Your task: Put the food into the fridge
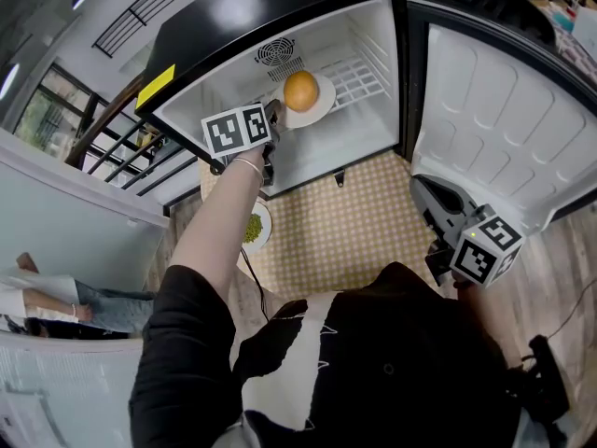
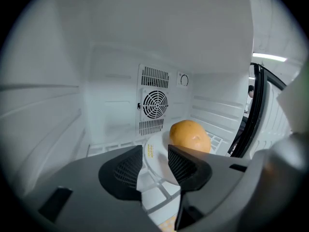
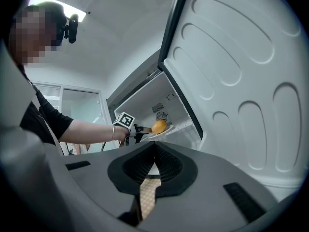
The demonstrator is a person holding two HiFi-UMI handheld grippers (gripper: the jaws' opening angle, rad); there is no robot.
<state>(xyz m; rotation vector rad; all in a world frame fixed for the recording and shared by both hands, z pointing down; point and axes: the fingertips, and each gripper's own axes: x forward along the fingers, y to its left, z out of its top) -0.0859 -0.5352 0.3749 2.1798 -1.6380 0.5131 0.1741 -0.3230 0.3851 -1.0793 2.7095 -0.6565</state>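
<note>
– Ribbed black pads (image 2: 126,167) of the left claw (image 2: 155,157) are seen closest, set wide apart inside the fridge (image 2: 72,105). What is shown between them?

– Only the near rim of a white plate (image 2: 158,143) is framed in the gap. Neither pad is pressed on it, so nothing is held. The plate is rested on the white wire shelf (image 2: 216,141). A round orange-yellow food (image 2: 189,135) is carried on it, just beyond the pads and slightly to the right, near the fan grille (image 2: 155,104) in the back wall.

– How is that load expected to handle?

– The plate is judged stiff, smooth and breakable. The food looks light and firm, and could be rolled off if the plate is tipped. The rim is the only place where hold can sensibly be taken, with the plate kept level.

– And the other claw?

– The right claw (image 3: 153,166) is held level beside the open fridge door (image 3: 241,81), its jaws closed together with nothing caught between them. It is well apart from the plate.

– Is any food left outside?

– A second plate with something green (image 1: 254,228) is seen on the checked counter (image 1: 345,222) in front of the fridge. That one is judged not yet put away.
</note>
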